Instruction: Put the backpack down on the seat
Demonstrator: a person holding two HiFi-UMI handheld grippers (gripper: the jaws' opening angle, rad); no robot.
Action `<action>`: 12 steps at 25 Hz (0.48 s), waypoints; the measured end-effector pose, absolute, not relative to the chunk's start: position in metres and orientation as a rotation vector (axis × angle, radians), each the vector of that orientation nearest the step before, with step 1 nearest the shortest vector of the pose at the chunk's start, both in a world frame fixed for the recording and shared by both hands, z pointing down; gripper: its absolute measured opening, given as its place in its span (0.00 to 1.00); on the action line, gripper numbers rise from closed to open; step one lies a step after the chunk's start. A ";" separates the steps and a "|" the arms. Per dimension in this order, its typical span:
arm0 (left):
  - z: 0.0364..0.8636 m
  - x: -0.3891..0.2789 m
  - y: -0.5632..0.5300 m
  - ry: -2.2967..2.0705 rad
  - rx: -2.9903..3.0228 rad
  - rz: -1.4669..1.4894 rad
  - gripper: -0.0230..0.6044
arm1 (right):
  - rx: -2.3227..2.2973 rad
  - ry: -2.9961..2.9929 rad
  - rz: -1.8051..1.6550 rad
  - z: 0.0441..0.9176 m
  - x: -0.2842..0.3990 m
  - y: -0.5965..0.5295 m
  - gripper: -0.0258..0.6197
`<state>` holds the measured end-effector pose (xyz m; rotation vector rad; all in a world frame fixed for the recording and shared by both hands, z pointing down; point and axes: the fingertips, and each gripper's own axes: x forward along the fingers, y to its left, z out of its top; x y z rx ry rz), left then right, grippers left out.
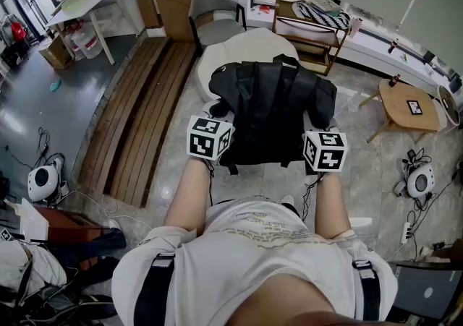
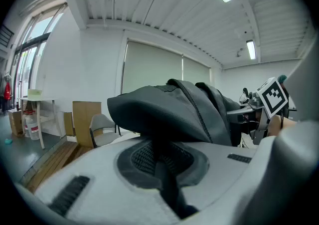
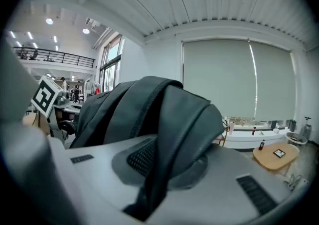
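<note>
In the head view I hold a black backpack (image 1: 271,111) up in front of me, and it hangs over a white rounded seat (image 1: 246,46). My left gripper (image 1: 217,121) grips the bag's left side and my right gripper (image 1: 318,129) its right side, each marker cube just below the bag. In the left gripper view the jaws (image 2: 160,166) are shut on a dark strap of the backpack (image 2: 169,112). In the right gripper view the jaws (image 3: 149,189) are pinched on a padded black strap (image 3: 172,129). The bag hides the fingertips in the head view.
A grey chair (image 1: 215,17) stands behind the white seat. Wooden planks (image 1: 141,115) lie on the floor to the left. A wooden rack (image 1: 311,35) and a small wooden table (image 1: 409,104) are to the right. Round white devices (image 1: 43,181) (image 1: 421,180) and cables lie on the floor.
</note>
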<state>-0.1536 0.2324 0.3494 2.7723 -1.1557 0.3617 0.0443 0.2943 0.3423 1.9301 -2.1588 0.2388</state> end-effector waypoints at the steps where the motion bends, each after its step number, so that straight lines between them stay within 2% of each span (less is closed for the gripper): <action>1: 0.350 -0.154 0.233 -1.158 2.774 0.370 0.08 | 1.931 -2.160 0.245 0.344 0.044 0.295 0.12; 12: 0.372 -0.162 0.242 -1.138 2.716 0.376 0.08 | 1.887 -2.166 0.287 0.363 0.038 0.295 0.13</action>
